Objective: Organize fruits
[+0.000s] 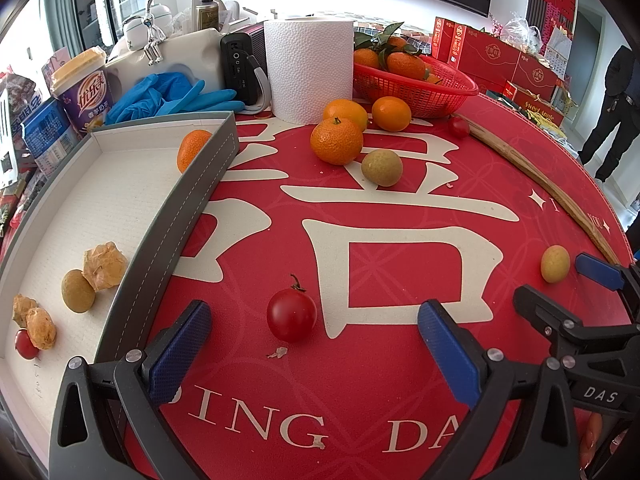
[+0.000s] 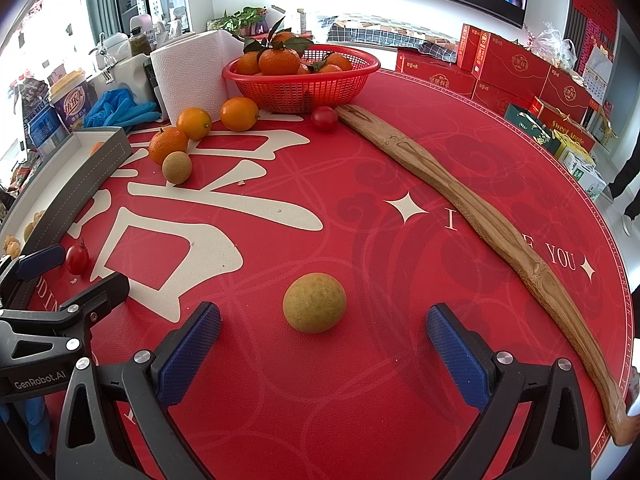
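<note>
The cherry tomato (image 1: 291, 314) sits on the red tabletop (image 1: 400, 240) between your left gripper's (image 1: 314, 354) spread jaws; the longan (image 2: 314, 303) lies before your right gripper (image 2: 320, 354), also spread. The tray's (image 1: 192, 200) near end is cut off.

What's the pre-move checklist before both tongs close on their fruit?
1. Left tongs open: ok, pads wide apart, nothing held.
2. Cherry tomato between the left pads: ok, roughly centred, touching neither pad.
3. Right tongs open: ok, nothing held.
4. Longan lined up with the right tongs: ok, centred but just ahead of the pad tips; advance a little first.
5. Tongs clear of each other: cannot tell, they sit close side by side in both views.
6. Room in the tray: ok, bare floor shows between the fruit already in it.
</note>
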`<move>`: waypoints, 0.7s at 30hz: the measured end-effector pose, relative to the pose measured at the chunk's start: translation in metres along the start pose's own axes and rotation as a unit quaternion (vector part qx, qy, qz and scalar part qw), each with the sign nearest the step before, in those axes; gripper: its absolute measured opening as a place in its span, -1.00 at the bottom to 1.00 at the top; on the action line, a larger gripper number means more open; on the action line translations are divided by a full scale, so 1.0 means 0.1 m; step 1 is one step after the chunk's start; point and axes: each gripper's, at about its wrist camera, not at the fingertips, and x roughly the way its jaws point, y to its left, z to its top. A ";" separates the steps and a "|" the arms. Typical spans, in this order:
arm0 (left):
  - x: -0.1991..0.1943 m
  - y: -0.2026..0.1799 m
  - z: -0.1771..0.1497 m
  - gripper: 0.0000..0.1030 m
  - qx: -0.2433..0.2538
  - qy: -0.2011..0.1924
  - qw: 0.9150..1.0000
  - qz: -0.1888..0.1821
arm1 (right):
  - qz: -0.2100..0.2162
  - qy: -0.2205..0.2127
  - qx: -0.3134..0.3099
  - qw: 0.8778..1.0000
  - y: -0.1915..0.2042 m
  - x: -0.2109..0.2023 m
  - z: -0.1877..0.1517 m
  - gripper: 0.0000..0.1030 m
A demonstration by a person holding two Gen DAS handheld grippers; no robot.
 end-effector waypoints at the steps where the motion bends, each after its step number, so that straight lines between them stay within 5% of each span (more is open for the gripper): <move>1: 0.00 0.00 0.00 0.99 0.000 0.000 1.000 0.000 | 0.000 0.000 0.000 1.000 0.00 0.00 0.00 1.00; 15: 0.00 -0.01 0.00 0.98 0.000 -0.001 1.000 0.002 | 0.000 -0.001 -0.002 1.000 0.00 0.00 0.00 1.00; 17: -0.02 -0.02 -0.01 0.88 -0.006 -0.004 1.000 0.006 | 0.002 0.000 -0.003 1.000 0.00 0.00 0.00 1.00; 21: -0.15 -0.14 -0.09 0.15 0.016 -0.022 1.000 -0.008 | 0.007 -0.004 -0.014 1.000 0.03 -0.04 -0.02 0.83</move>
